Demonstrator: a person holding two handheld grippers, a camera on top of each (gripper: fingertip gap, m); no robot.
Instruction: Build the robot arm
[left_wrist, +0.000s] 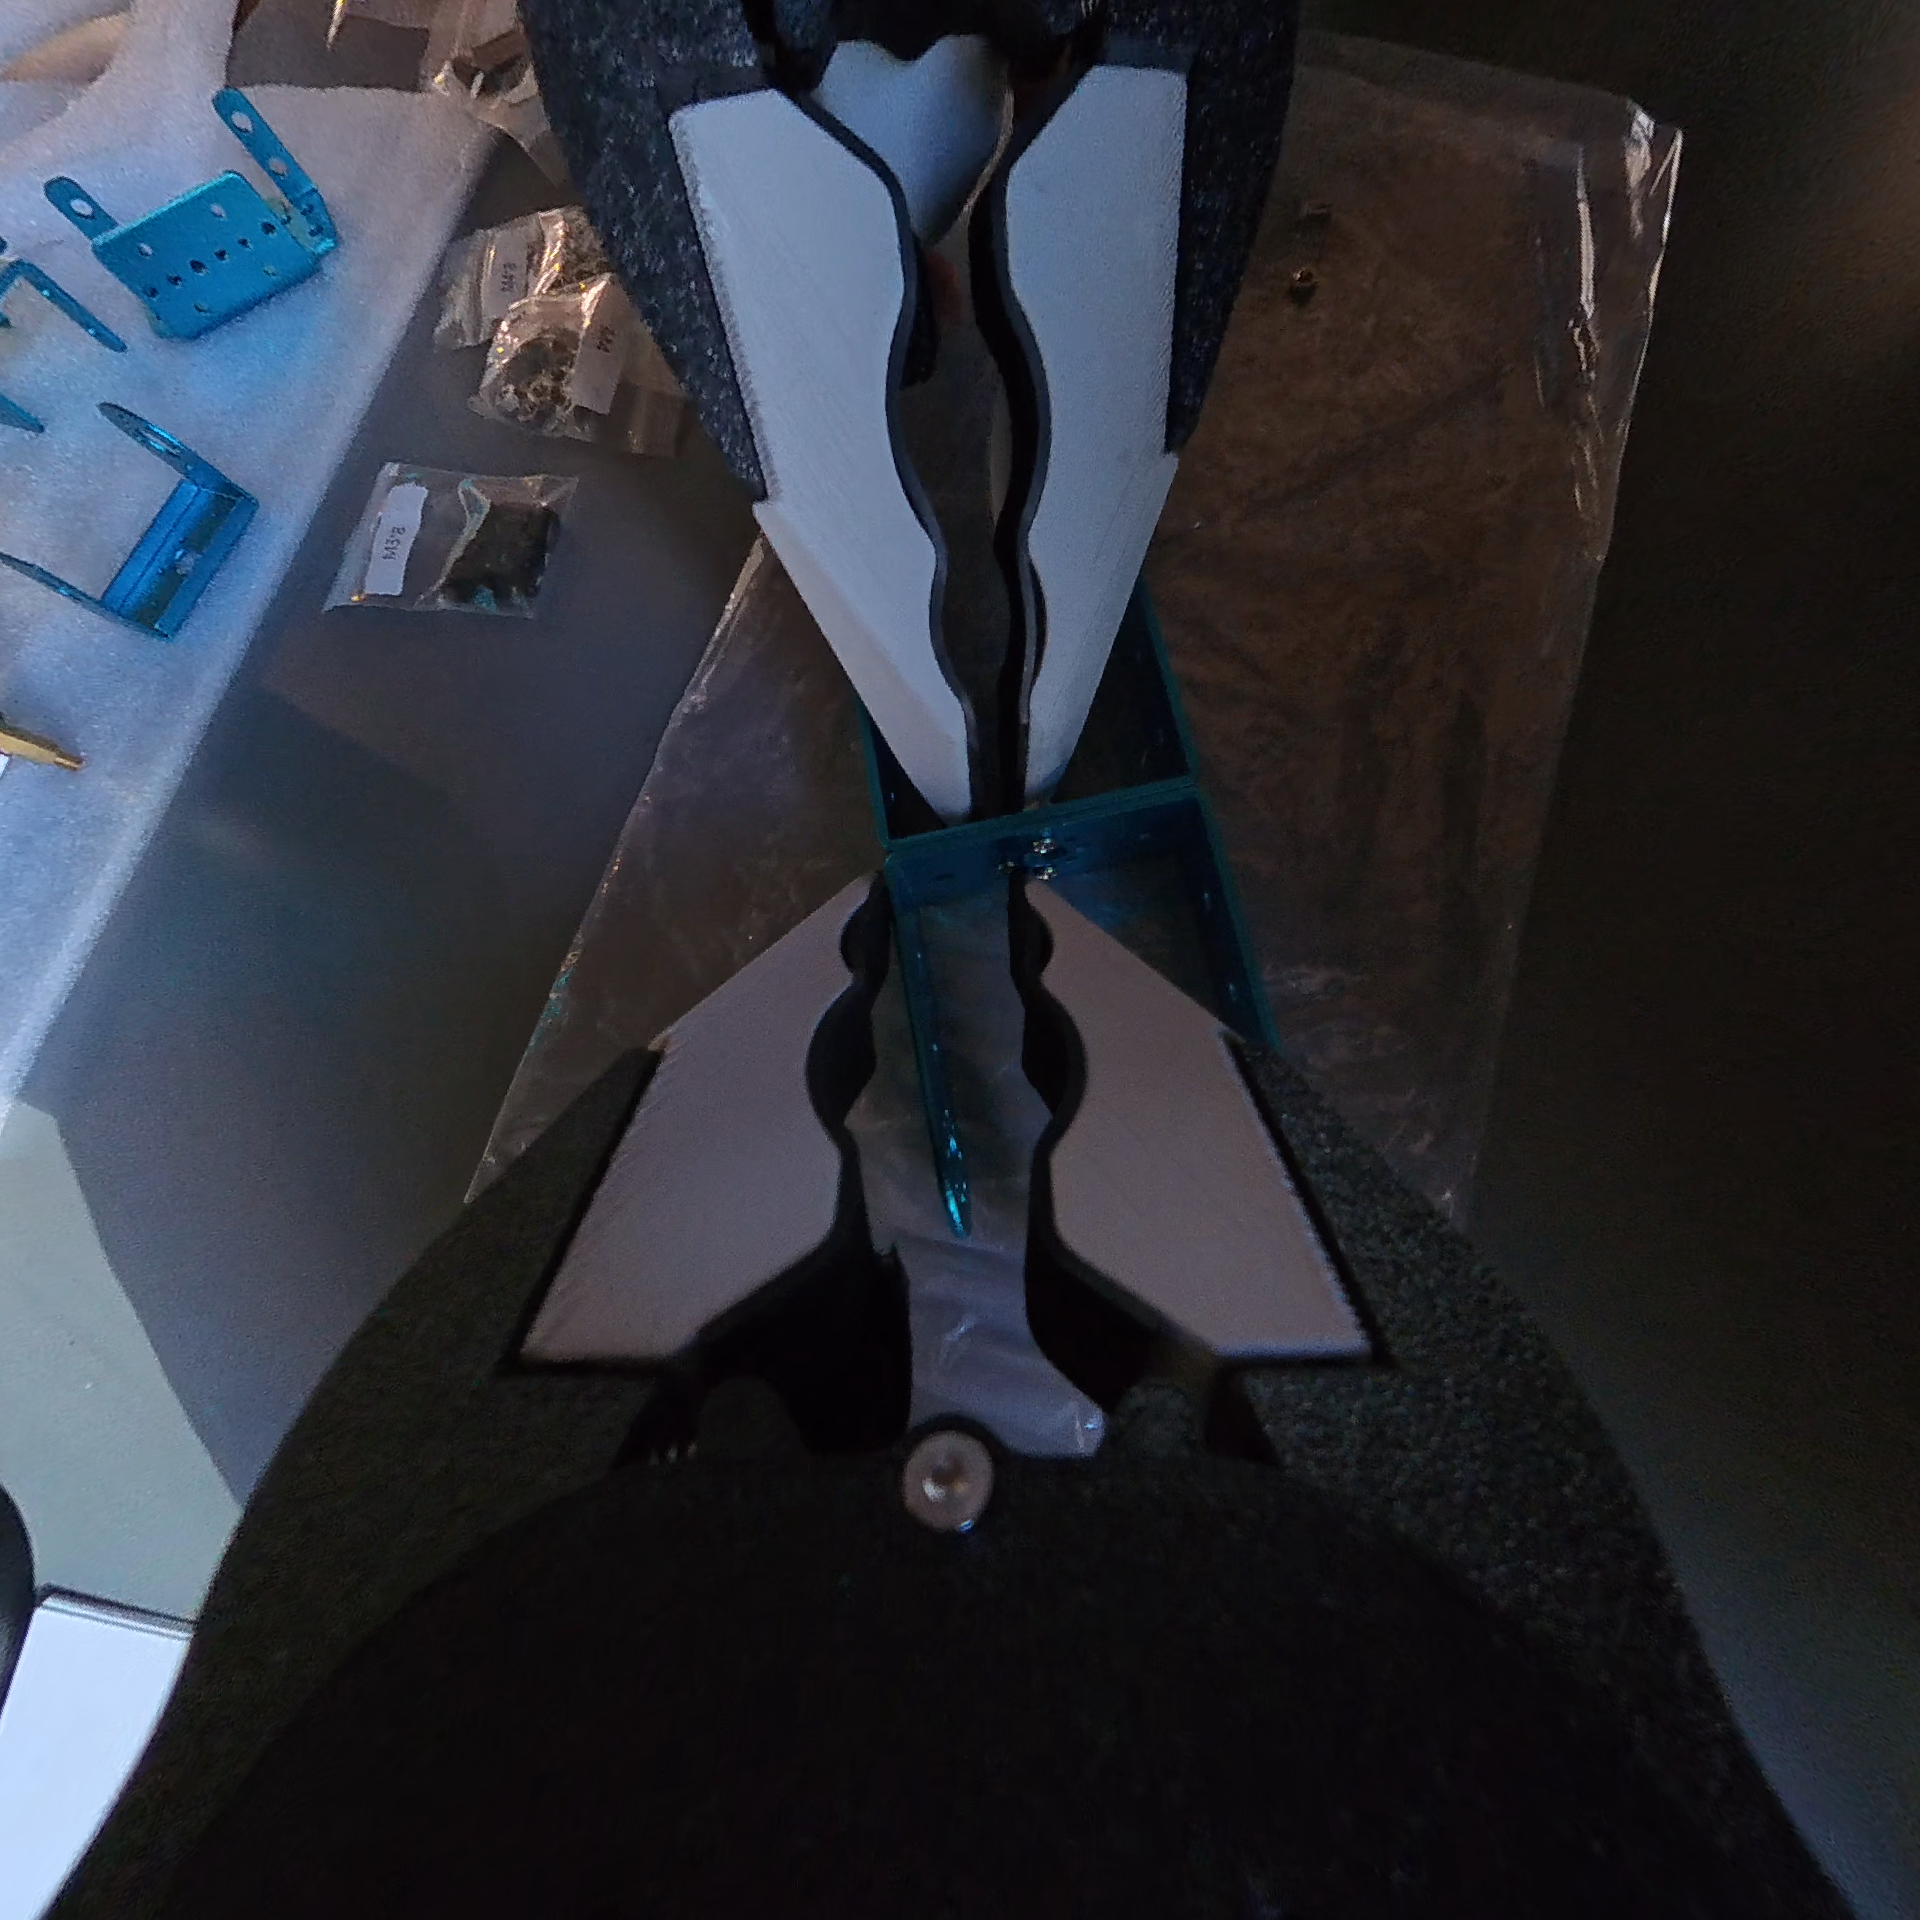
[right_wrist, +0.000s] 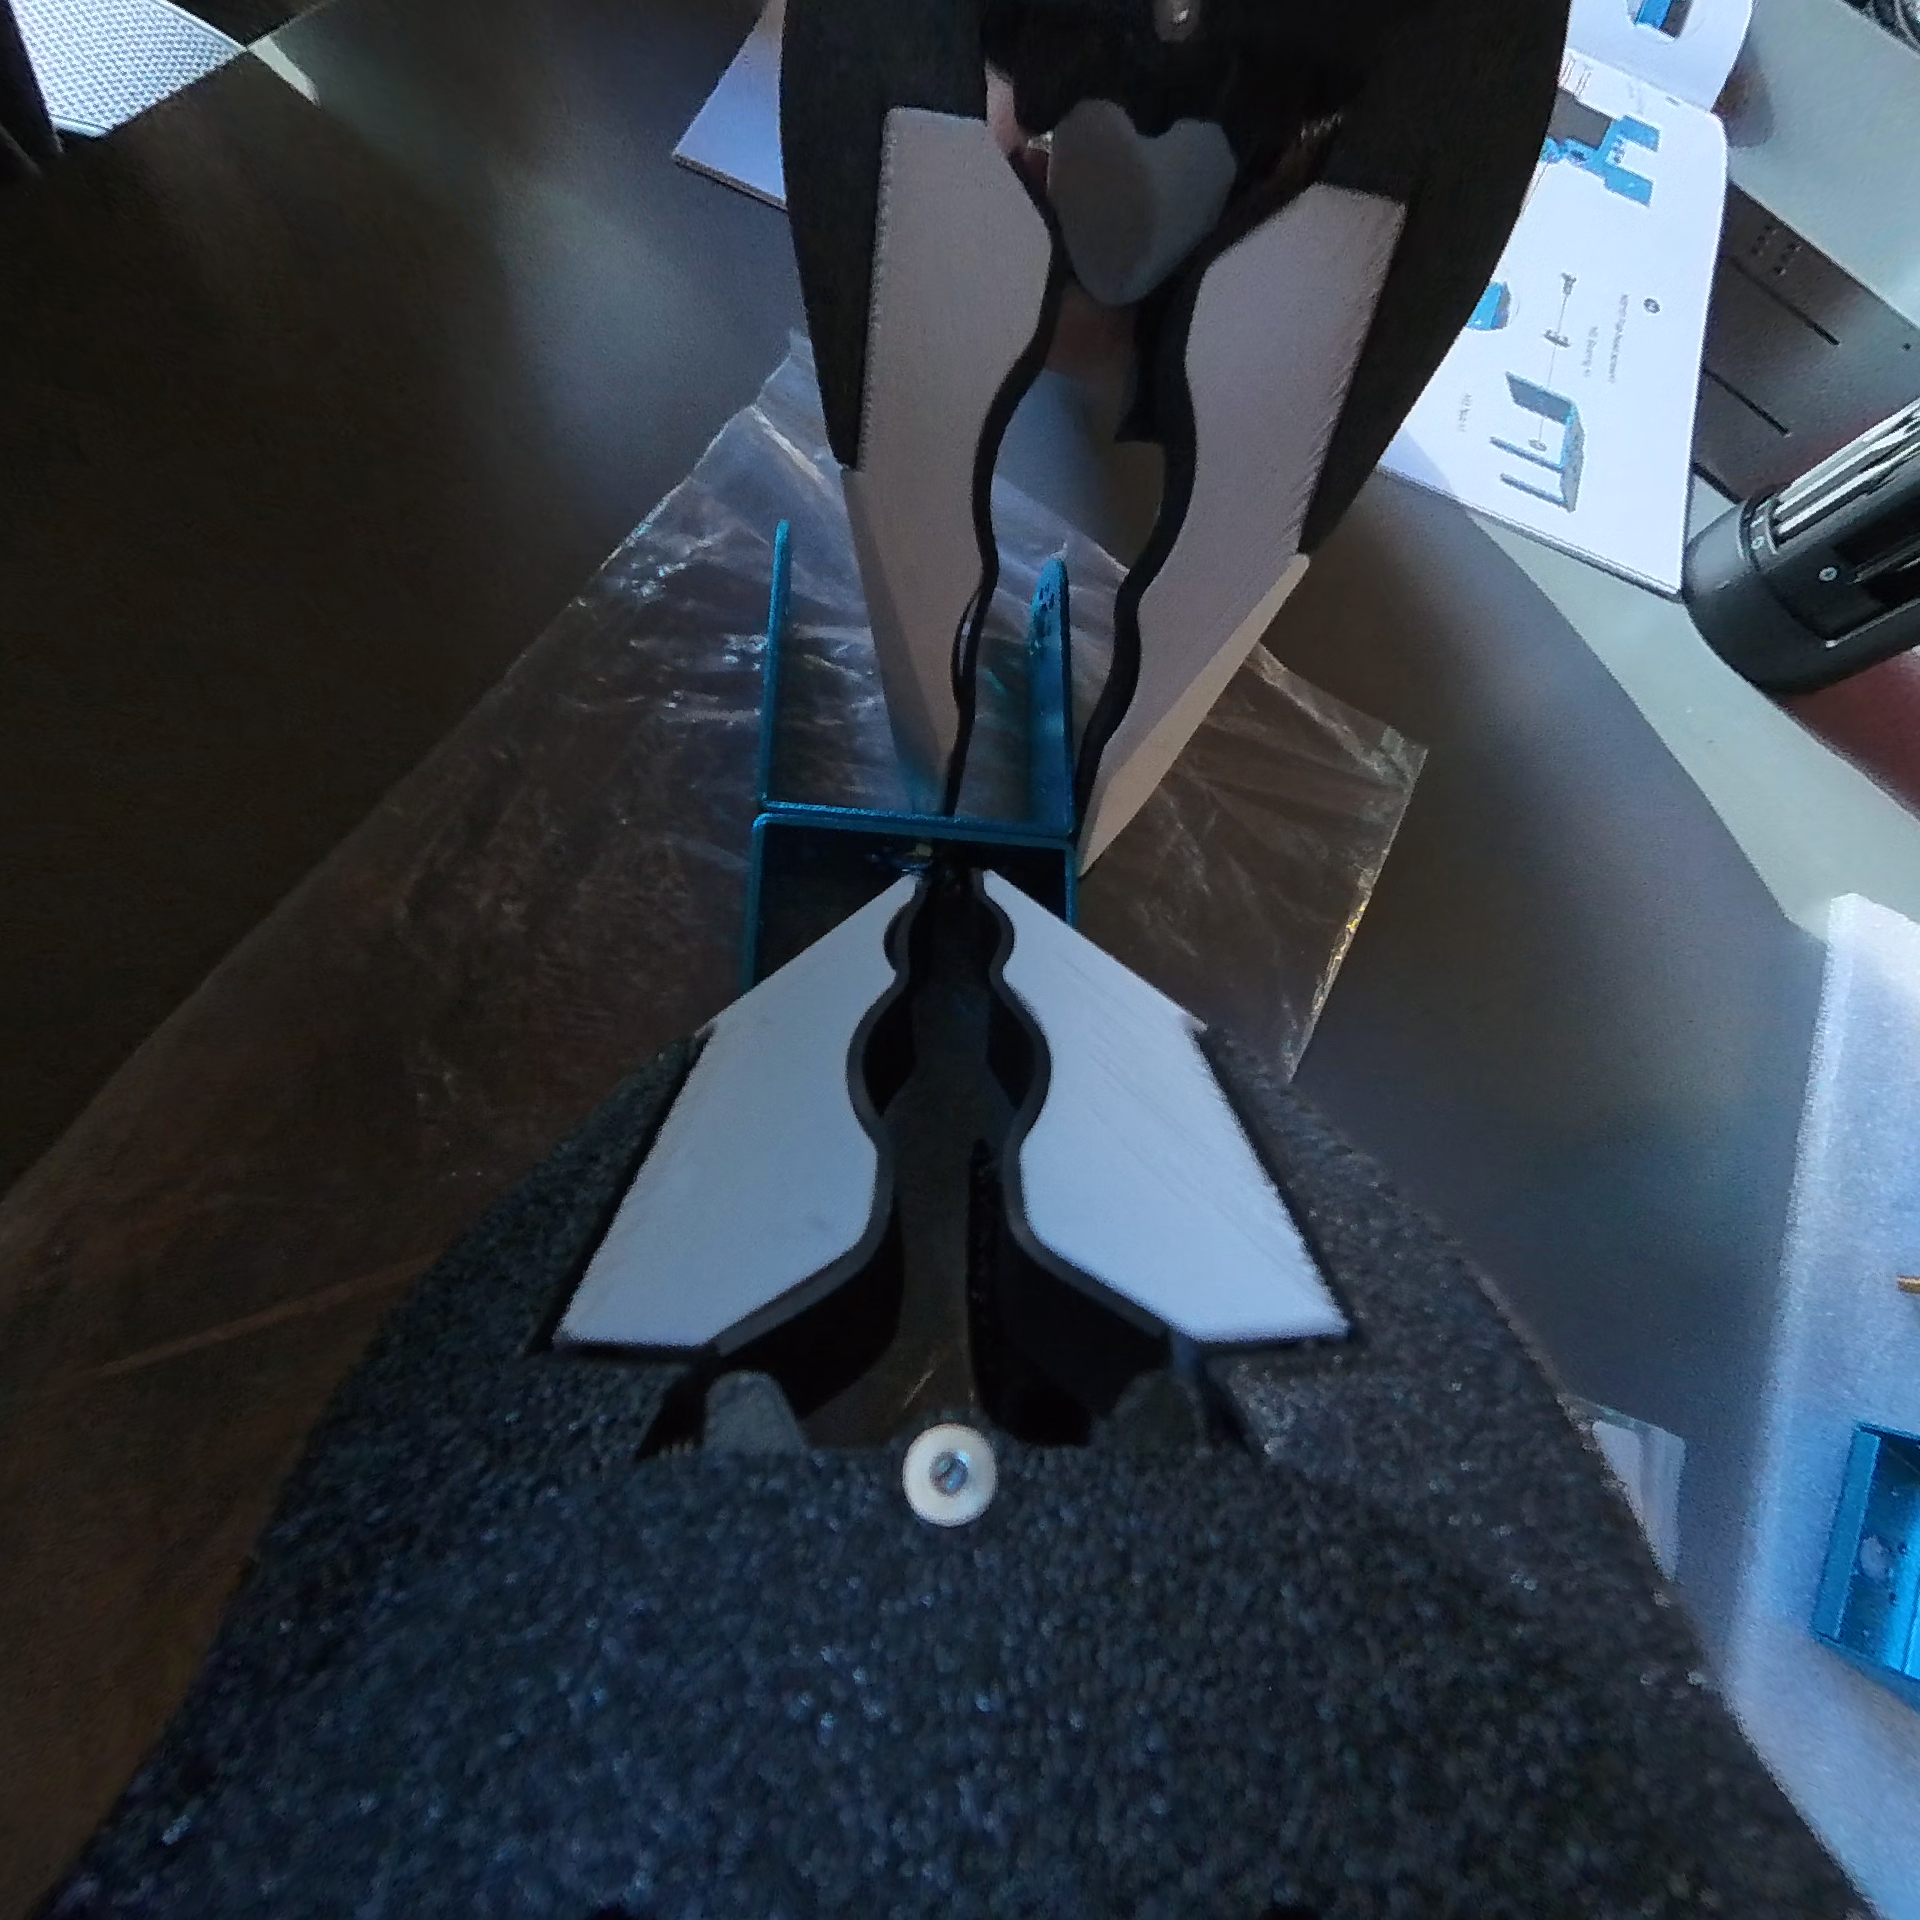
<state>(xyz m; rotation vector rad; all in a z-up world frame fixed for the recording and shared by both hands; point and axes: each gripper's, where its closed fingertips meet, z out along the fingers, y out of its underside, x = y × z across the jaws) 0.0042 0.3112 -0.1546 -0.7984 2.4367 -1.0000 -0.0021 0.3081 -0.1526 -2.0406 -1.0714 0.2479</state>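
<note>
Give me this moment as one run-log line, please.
left tool: open, straddling blue bracket flange | right tool: shut, tips at bracket web | bracket on plastic bag

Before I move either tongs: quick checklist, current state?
1. Left tongs straddling one flange of the blue bracket pair: ok, jaws open, not clamped.
2. Right tongs at the pair's joined middle: ok.
3. Right tongs gripping anything: cannot tell, tips nearly together, contact hidden.
4. Bracket pair over the plastic bag: ok.
5. Joint screws seated: cannot tell.
</note>
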